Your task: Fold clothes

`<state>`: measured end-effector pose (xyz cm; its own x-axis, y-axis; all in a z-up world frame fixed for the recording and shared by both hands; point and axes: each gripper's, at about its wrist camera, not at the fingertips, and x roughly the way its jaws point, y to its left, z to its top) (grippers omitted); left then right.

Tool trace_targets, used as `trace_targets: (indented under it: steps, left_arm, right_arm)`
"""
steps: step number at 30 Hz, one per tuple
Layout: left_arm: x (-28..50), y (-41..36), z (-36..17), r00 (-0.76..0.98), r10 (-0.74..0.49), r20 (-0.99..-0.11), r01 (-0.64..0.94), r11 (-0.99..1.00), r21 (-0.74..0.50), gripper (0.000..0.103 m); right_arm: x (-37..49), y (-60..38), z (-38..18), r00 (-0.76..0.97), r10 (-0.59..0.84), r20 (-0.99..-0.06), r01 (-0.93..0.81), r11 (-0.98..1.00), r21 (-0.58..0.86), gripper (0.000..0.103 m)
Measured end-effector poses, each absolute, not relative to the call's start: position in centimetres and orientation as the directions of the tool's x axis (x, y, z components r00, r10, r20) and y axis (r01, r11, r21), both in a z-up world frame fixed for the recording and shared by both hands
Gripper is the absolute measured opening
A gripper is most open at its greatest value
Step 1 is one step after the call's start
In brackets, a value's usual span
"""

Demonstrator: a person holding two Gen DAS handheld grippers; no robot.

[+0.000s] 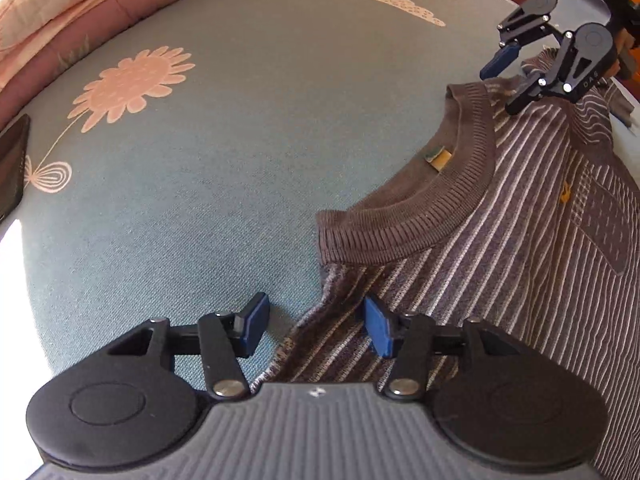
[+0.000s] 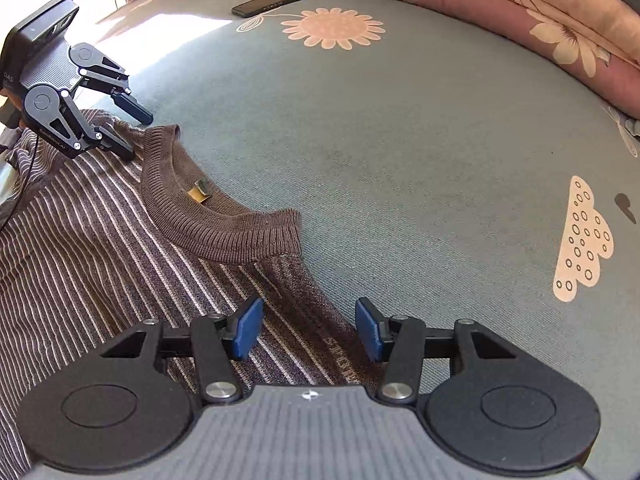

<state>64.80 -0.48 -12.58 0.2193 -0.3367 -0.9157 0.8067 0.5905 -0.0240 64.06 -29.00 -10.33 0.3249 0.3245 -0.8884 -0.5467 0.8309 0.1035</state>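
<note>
Blue-grey bed sheet (image 1: 240, 140) with pink flower prints carries the sweater (image 1: 500, 260), which lies flat with its collar (image 1: 460, 184) facing the bare part of the sheet. On the far side of the sheet from the collar lie a pink quilt (image 2: 520, 20) and a dark phone (image 2: 276, 0). Left tongs (image 1: 316, 326) are on one side of the collar, over the shoulder edge of the sweater, about half open; the blue pads (image 1: 378, 330) do not press the cloth. Right tongs (image 2: 310, 330) are on the other side of the collar, over the other shoulder edge, also about half open and holding nothing. Each tongs is visible in the other camera, beside the collar.
</note>
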Motion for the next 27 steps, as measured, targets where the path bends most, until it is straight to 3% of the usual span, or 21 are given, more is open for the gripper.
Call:
trace_targets:
  steps: [4,5,6,7,8,9,11,18,24,27]
  left_arm:
    - [64.5,-1.1,-12.5,0.211,-0.297,-0.931,0.806,0.591,-0.006,0.051]
    - [64.3,-1.1,-12.5,0.213,-0.296,-0.931,0.802,0.597,-0.006,0.046]
    - [64.0,-1.1,-12.4,0.216,-0.297,-0.93,0.798,0.602,-0.008,0.031]
    - [63.6,-1.2,-12.2,0.219,-0.298,-0.929,0.795,0.606,-0.007,0.014]
    - [63.0,-1.4,-12.1,0.234,-0.29,-0.928,0.792,0.61,0.009,0.008]
    - [62.1,-1.7,-11.9,0.273,-0.263,-0.925,0.79,0.609,0.061,0.0]
    - [60.4,-2.3,-11.3,0.367,-0.203,-0.908,0.779,0.601,0.18,0.0]
    - [60.4,-1.7,-8.8,0.556,-0.133,-0.82,0.635,0.705,0.316,0.0]
    - [62.2,-1.7,-12.5,0.582,-0.054,-0.812,0.541,0.77,0.337,0.004]
    - [61.5,-1.3,-12.4,0.612,-0.067,-0.788,0.519,0.786,0.336,0.011]
  right_arm:
    - [64.5,-27.1,-11.0,0.315,0.31,-0.897,-0.607,0.793,0.061,0.056]
    - [64.3,-26.5,-11.1,0.313,0.303,-0.9,-0.624,0.78,0.045,0.055]
    - [64.1,-25.9,-11.2,0.311,0.296,-0.903,-0.641,0.767,0.03,0.046]
    - [64.0,-25.5,-11.1,0.302,0.303,-0.904,-0.654,0.755,0.035,0.014]
    - [63.9,-25.2,-10.9,0.296,0.31,-0.904,-0.655,0.754,0.044,0.007]
    - [63.6,-24.9,-10.7,0.311,0.294,-0.904,-0.651,0.758,0.023,0.007]
    - [62.9,-24.2,-10.0,0.367,0.264,-0.892,-0.657,0.753,-0.047,0.007]
    - [63.9,-21.8,-7.9,0.516,0.181,-0.837,-0.617,0.756,-0.216,0.006]
    - [66.1,-21.5,-10.5,0.524,0.104,-0.845,-0.524,0.822,-0.223,0.006]
    - [65.4,-21.5,-11.5,0.553,0.081,-0.829,-0.489,0.838,-0.243,0.016]
